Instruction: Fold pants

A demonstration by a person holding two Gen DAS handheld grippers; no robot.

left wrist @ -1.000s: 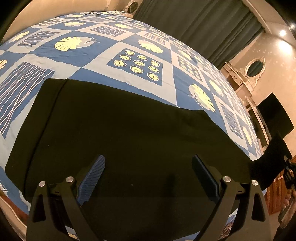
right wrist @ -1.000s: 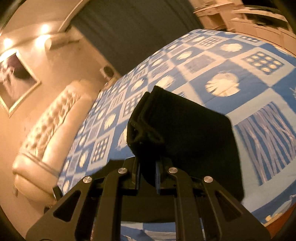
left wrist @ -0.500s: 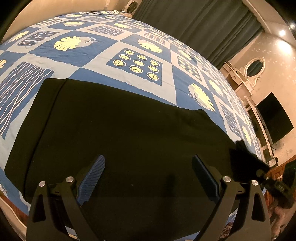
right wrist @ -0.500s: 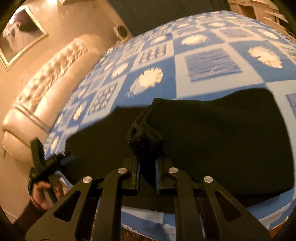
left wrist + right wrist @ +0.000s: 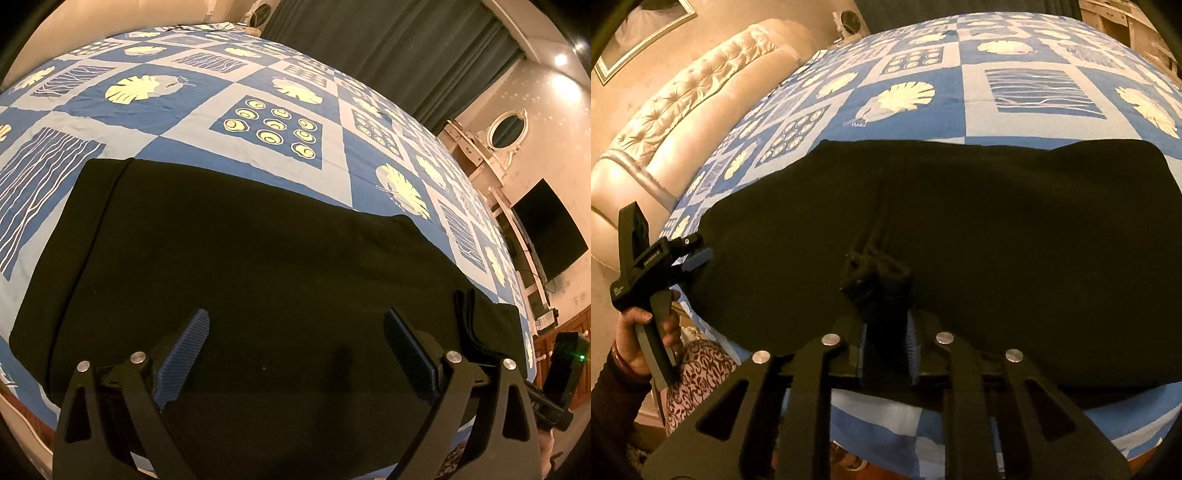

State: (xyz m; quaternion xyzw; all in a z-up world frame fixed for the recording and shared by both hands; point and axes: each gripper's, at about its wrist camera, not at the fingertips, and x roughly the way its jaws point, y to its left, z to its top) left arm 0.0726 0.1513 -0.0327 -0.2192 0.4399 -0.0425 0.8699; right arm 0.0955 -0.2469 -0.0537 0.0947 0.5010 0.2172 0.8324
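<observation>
The black pants [image 5: 258,266] lie spread flat on the blue patterned bedspread [image 5: 258,85], near the bed's front edge. My left gripper [image 5: 295,354] is open and empty, hovering over the near part of the fabric. My right gripper [image 5: 886,343] is shut on a bunched edge of the pants [image 5: 879,273], low over the cloth. In the right wrist view the pants [image 5: 997,221] stretch across the bed, and the left gripper [image 5: 694,254] shows at the left edge. In the left wrist view the folded edge [image 5: 469,317] lies at the right.
A tufted cream headboard [image 5: 665,122] runs along the left in the right wrist view. Dark curtains [image 5: 388,51], a white dresser with an oval mirror [image 5: 506,129] and a wall TV [image 5: 550,240] stand beyond the bed.
My right gripper has carried the held end of the pants over onto the spread fabric and lowered it, its grip loosening slightly. The left gripper has stayed still and open.
</observation>
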